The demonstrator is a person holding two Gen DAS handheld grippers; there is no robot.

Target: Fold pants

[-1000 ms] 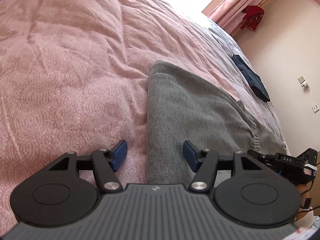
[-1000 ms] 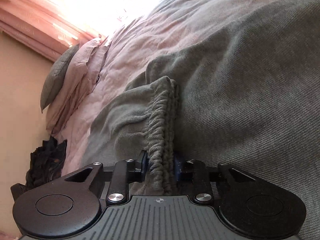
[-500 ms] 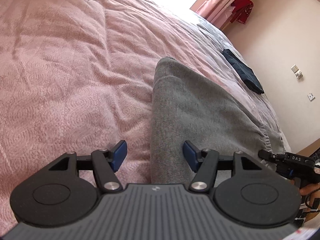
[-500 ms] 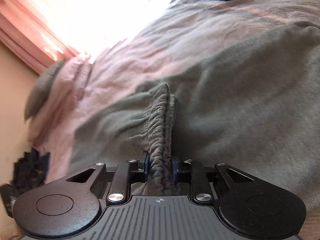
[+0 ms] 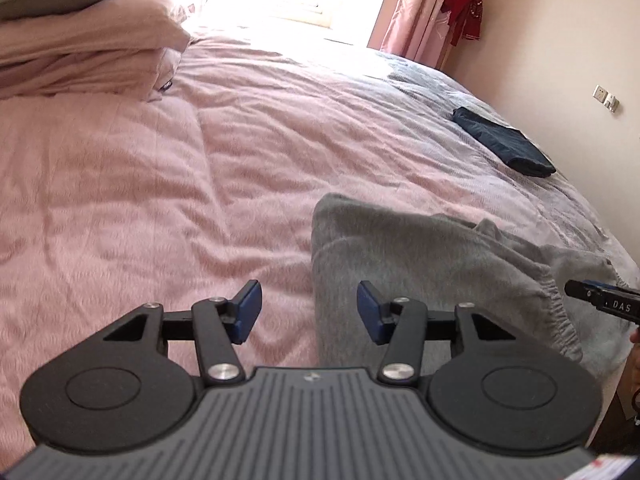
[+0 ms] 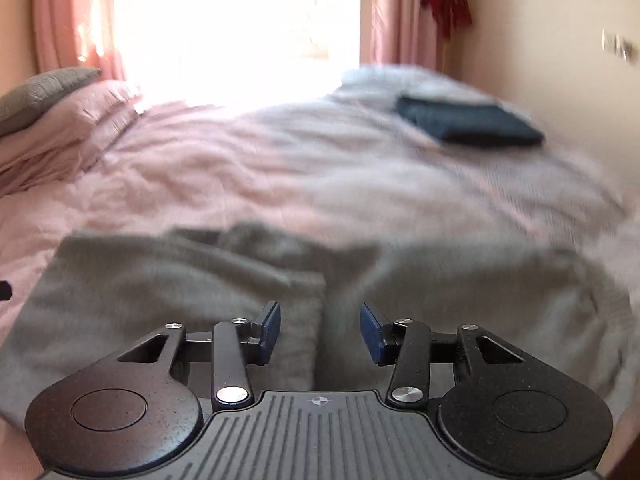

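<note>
Grey knit pants (image 5: 420, 256) lie folded on the pink bedspread (image 5: 160, 184), their elastic waistband toward the right edge. My left gripper (image 5: 309, 306) is open above the pants' left fold edge, nothing between its blue pads. In the right wrist view, which is blurred, the same grey pants (image 6: 180, 280) spread below my right gripper (image 6: 320, 330). It stands open over the waistband ridge with nothing held. The tip of the right gripper (image 5: 600, 298) shows at the right edge of the left wrist view.
A folded dark blue garment (image 5: 504, 142) lies at the far right of the bed near the wall. Pink and grey pillows (image 5: 72, 40) are stacked at the far left. Pink curtains (image 6: 384, 12) frame a bright window; a red item (image 5: 464, 12) hangs beside them.
My right gripper has let go of the waistband and opened, lifting back from the pants. The left gripper, still open, has pulled up and back, showing more of the bed.
</note>
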